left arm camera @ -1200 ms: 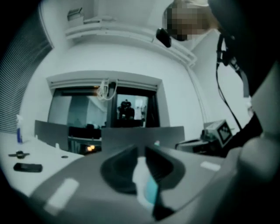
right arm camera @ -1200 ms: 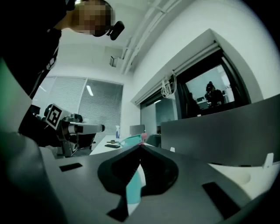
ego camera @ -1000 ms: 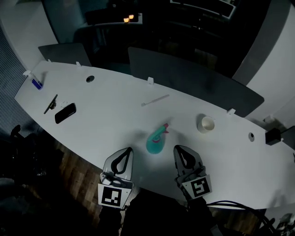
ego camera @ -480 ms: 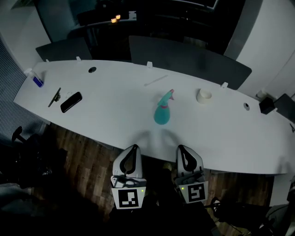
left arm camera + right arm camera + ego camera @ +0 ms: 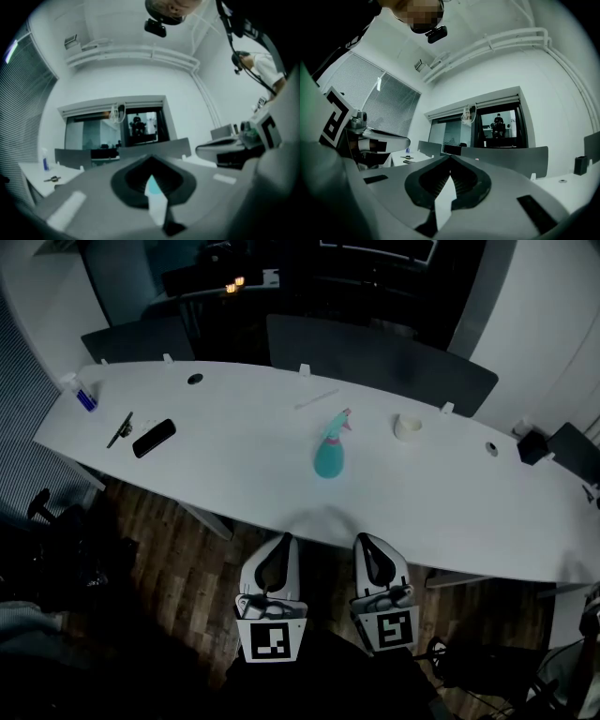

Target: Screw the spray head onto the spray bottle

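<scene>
Spray bottle (image 5: 328, 457): teal, upright mid white table (image 5: 225, 456). Pink spray head (image 5: 343, 420) seemingly on neck already; too dim to confirm. Likely light, smooth plastic, tippy: clamp body low, twist collar. Left gripper (image 5: 282, 542), right gripper (image 5: 367, 541): both 2 fully closed, empty, well short of bottle.

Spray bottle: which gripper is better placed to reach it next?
Right, but only narrowly. The spray bottle stands on the table ahead of both; the right gripper looks slightly nearer than the left gripper. Both are shut, holding nothing.
</scene>
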`<state>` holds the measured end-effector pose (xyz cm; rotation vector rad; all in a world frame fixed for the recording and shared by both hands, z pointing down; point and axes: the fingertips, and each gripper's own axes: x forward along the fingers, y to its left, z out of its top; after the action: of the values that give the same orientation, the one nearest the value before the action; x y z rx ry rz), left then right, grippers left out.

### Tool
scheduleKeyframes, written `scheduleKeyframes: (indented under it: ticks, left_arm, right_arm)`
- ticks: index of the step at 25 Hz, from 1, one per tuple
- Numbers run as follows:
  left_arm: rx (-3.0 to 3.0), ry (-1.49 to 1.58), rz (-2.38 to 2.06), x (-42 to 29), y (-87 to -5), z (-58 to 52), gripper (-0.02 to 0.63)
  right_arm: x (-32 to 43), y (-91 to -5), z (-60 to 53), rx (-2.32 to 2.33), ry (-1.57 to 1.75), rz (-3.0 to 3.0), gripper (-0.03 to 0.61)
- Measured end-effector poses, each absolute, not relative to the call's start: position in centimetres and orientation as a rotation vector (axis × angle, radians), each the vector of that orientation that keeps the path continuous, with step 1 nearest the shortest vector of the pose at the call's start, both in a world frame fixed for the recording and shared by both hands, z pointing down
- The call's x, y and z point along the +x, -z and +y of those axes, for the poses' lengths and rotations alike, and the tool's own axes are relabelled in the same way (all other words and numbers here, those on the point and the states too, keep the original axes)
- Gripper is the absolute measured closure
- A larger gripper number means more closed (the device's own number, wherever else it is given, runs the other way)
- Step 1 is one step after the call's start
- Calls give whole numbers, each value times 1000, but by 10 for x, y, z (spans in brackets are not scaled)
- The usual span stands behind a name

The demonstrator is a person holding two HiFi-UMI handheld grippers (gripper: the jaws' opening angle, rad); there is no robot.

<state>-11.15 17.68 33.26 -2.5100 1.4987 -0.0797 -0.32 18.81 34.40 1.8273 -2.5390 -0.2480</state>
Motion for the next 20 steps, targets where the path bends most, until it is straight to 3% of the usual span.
scheduleKeyframes:
  ticks: [20]
  left_arm:
    - [-2507,-43,1619,-108,-321,207,609]
  right_arm:
    - [10,-332,217,1822,252,-2579,572]
